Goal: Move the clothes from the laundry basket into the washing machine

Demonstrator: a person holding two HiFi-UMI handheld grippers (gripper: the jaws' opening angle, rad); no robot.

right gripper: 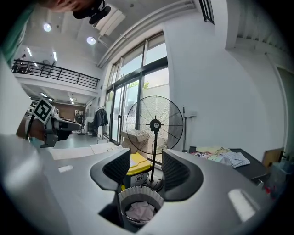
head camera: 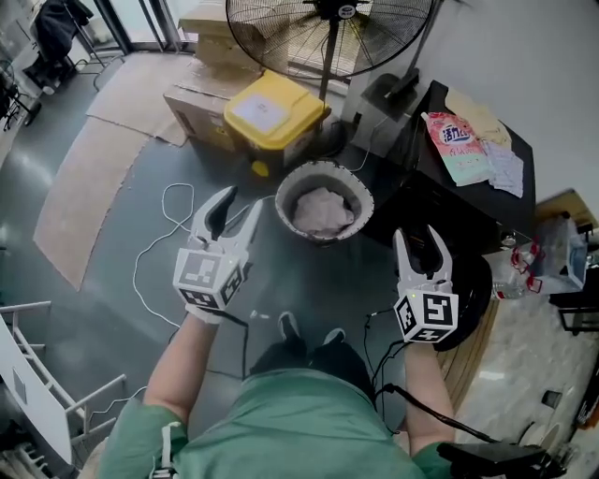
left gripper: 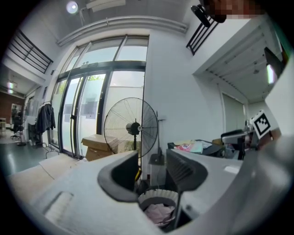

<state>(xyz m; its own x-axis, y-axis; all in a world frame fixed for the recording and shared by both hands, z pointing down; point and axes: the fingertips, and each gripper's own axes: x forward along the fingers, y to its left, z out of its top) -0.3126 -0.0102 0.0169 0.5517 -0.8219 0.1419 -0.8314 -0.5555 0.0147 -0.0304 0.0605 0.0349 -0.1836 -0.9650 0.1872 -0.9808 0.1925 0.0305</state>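
A person in a green top held the left tool [head camera: 241,201] and the right tool [head camera: 416,234] out over the floor, each with its jaws apart and nothing between them. The round laundry basket [head camera: 284,198] stood on the dark floor just ahead of both tools, with pale clothes [head camera: 321,210] bunched inside it. Behind the basket stood a yellow-lidded bin [head camera: 271,108], cardboard boxes [head camera: 192,105] and a large pedestal fan [head camera: 328,28]. To the right, a black surface [head camera: 426,117] carried a pink packet [head camera: 456,140] and some folded cloth [head camera: 505,168].
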